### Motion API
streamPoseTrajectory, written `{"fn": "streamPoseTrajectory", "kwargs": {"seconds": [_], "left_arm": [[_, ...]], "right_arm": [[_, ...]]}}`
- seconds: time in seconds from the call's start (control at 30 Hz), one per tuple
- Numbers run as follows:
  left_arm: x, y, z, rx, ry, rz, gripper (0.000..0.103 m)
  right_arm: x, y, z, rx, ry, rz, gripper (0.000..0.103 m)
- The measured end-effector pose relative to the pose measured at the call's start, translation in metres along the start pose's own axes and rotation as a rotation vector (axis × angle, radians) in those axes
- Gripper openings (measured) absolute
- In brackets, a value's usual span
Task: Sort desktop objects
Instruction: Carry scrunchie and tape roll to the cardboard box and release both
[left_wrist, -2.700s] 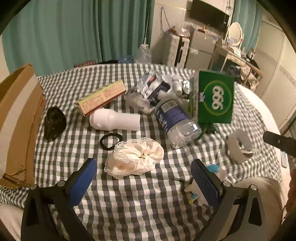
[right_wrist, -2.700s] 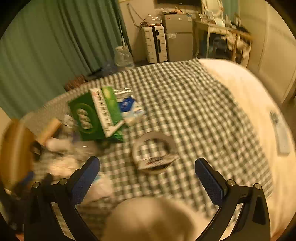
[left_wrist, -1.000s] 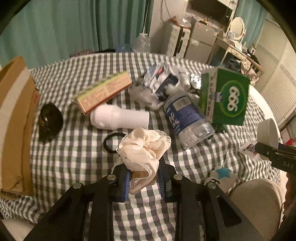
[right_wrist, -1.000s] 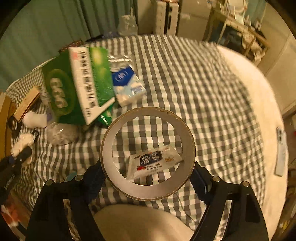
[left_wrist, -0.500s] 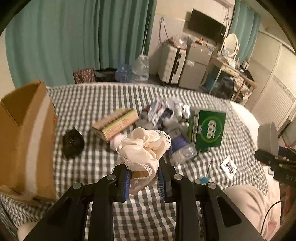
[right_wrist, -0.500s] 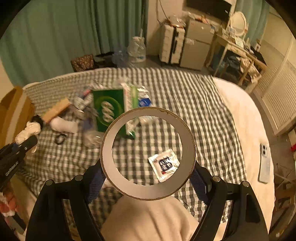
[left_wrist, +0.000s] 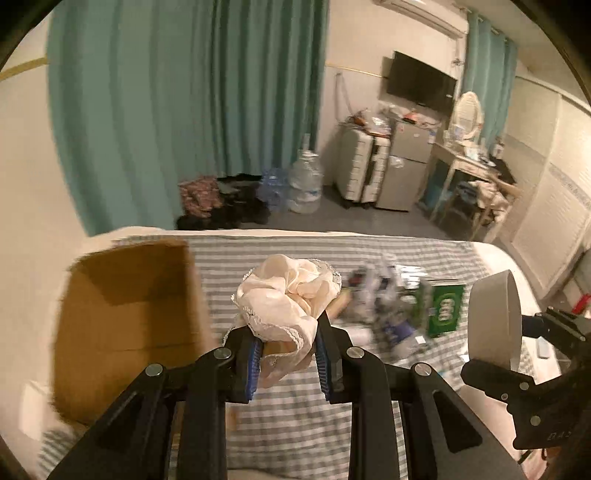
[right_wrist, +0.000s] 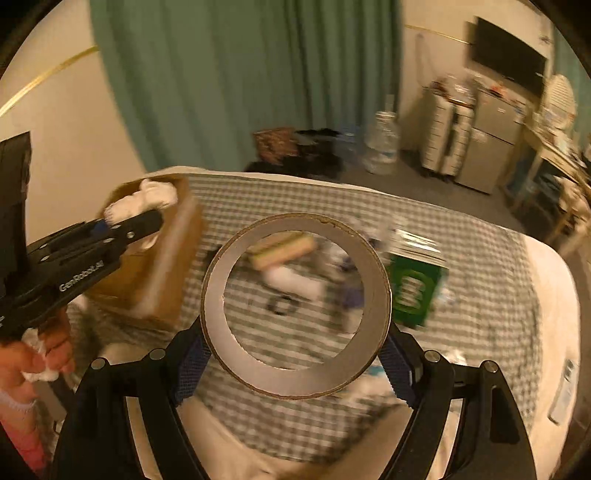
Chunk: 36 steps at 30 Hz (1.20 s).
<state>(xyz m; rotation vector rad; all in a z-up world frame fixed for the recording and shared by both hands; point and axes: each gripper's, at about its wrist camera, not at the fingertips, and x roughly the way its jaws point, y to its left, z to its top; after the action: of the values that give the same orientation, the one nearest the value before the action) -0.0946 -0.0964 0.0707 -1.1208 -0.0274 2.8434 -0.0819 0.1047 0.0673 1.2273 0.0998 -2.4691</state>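
Cream lace cloth (left_wrist: 286, 295), clamped in the left gripper (left_wrist: 285, 363), and tape ring (right_wrist: 295, 306), clamped in the right gripper (right_wrist: 295, 363), hover above the bed; next likely release over the cardboard box (left_wrist: 125, 314).

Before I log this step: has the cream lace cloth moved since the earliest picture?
Yes. The cream lace cloth left the checked cover; the left tongs hold it raised beside the cardboard box.

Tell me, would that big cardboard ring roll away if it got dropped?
Probably, if it lands on edge: the cardboard ring is round and hollow. It looks stiff, holding its circle between the right tongs. The soft checked blanket would likely stop it soon.
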Motion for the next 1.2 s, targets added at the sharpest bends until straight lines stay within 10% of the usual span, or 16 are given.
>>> {"fn": "streamPoseTrajectory", "kwargs": {"seconds": [0.37, 0.87, 1.03, 1.2], "left_arm": [[0.004, 0.130, -0.035, -0.163, 0.051, 0.177, 0.025], [0.050, 0.186, -0.081, -0.194, 0.081, 0.172, 0.027], [0.053, 0.194, -0.090, -0.208, 0.061, 0.148, 0.080], [0.052, 0.199, -0.090, -0.217, 0.049, 0.159, 0.088]], "right_arm": [[0.060, 0.120, 0.037, -0.066, 0.104, 0.310, 0.081], [0.156, 0.193, 0.052, -0.079, 0.252, 0.349, 0.081], [0.168, 0.193, 0.061, -0.012, 0.246, 0.360, 0.082], [0.170, 0.196, 0.070, 0.007, 0.217, 0.329, 0.086]]}}
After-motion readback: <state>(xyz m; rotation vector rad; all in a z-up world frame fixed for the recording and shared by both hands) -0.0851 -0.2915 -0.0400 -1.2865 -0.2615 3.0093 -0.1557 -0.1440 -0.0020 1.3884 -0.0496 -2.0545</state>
